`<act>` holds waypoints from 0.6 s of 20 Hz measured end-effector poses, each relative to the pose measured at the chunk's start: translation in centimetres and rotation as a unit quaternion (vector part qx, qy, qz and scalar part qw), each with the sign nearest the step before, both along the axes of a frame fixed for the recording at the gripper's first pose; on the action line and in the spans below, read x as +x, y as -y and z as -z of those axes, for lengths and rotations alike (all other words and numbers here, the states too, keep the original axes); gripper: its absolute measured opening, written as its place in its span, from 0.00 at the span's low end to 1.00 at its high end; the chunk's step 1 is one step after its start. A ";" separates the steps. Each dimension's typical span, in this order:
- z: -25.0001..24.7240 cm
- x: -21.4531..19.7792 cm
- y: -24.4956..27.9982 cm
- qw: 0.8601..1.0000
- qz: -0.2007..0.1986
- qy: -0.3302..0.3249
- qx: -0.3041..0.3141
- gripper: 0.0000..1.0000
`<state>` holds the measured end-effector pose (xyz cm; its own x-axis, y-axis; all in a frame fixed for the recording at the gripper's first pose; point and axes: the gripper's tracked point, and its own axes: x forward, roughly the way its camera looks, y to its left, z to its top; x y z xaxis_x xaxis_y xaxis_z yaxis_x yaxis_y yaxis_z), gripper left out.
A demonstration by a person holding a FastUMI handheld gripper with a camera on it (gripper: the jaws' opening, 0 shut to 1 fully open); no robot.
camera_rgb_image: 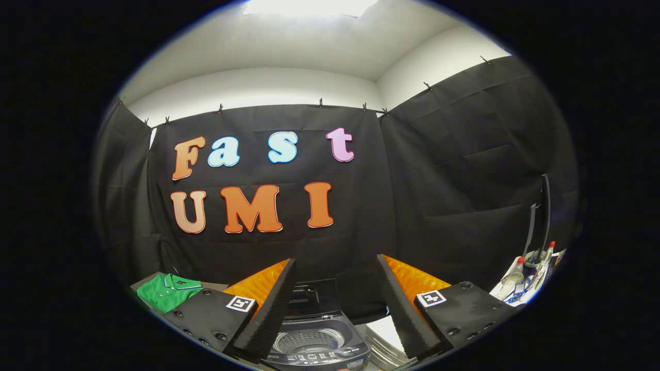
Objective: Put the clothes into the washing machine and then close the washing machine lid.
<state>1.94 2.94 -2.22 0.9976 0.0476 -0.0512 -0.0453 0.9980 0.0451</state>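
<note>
Gripper view: the gripper (336, 304) hangs open and empty above a small top-loading washing machine (315, 340), its lid (309, 294) raised and the steel drum (308, 341) showing between the fingers. A folded green polo shirt (166, 291) lies on the table (149, 281), off beyond the left finger. Loading has seemingly not begun; next, the gripper must swing left and pinch the shirt.
</note>
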 end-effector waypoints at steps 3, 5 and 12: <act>0.2 0.6 -2.0 1.000 -0.015 -0.005 0.003 0.98; 0.1 1.3 -3.8 1.000 -0.029 -0.007 0.002 0.98; 0.8 2.8 -14.0 0.994 -0.111 -0.015 0.011 0.98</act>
<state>4.79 16.94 -3.04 0.9603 0.2680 -0.0771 -0.2627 0.9622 0.0717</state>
